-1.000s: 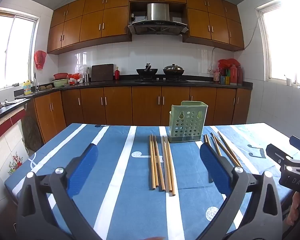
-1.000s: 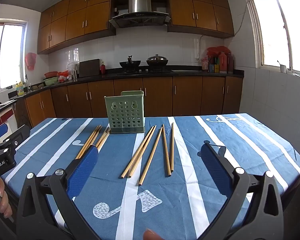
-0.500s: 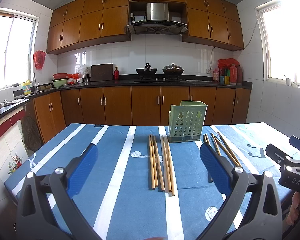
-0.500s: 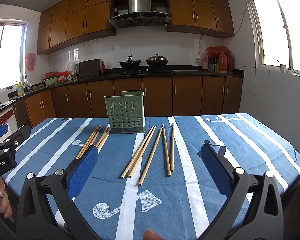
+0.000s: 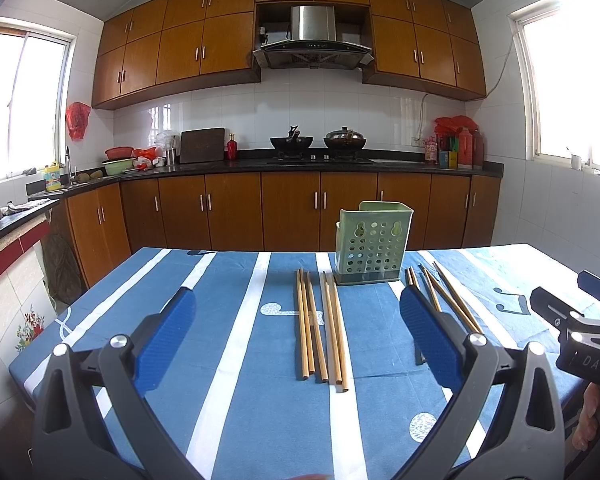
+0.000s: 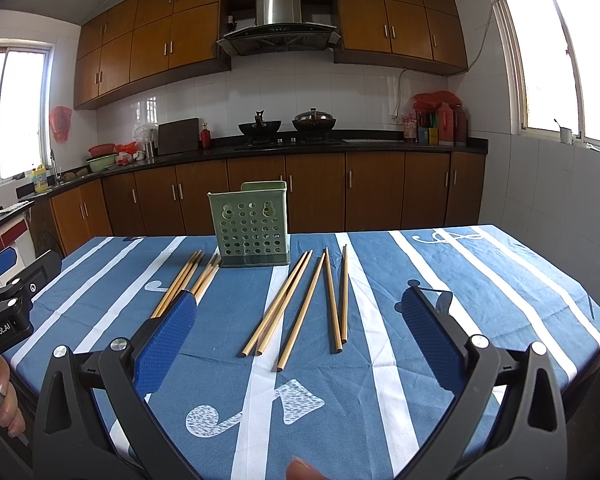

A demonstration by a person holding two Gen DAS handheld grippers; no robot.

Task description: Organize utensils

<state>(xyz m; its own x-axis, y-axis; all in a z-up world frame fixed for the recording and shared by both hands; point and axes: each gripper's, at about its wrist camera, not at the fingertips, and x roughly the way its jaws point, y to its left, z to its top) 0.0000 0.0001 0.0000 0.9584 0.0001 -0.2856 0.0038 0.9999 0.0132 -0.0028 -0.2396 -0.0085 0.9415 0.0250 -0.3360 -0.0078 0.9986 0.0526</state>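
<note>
Both the left tongs (image 5: 298, 334) and the right tongs (image 6: 300, 334) hover level above the desk (image 6: 480, 280), spread wide and holding nothing. Chopsticks (image 6: 300, 300) lie ahead between the right tongs' tips, with the green holder (image 6: 252, 226) standing beyond them, slightly left.

A kitchen with glossy white tiled walls (image 5: 228, 104); orange-brown wooden wall cabinets (image 5: 180, 48) run along the top, flanking a stainless steel range hood (image 5: 313, 40); matching base cabinets (image 5: 236, 210) stand under a black stone counter (image 5: 404, 165) that turns along the left wall; two dark woks (image 5: 291, 142) sit on the hob; a dark cutting board (image 5: 202, 145) leans against the tiles beside a small red bottle (image 5: 231, 147); red containers (image 5: 462, 144) crowd the counter's right end; bright daylight pours through a window on the left (image 5: 20, 104) and another on the right (image 5: 568, 80); in front, the worktop wears a blue cloth with white stripes (image 5: 236, 320).
</note>
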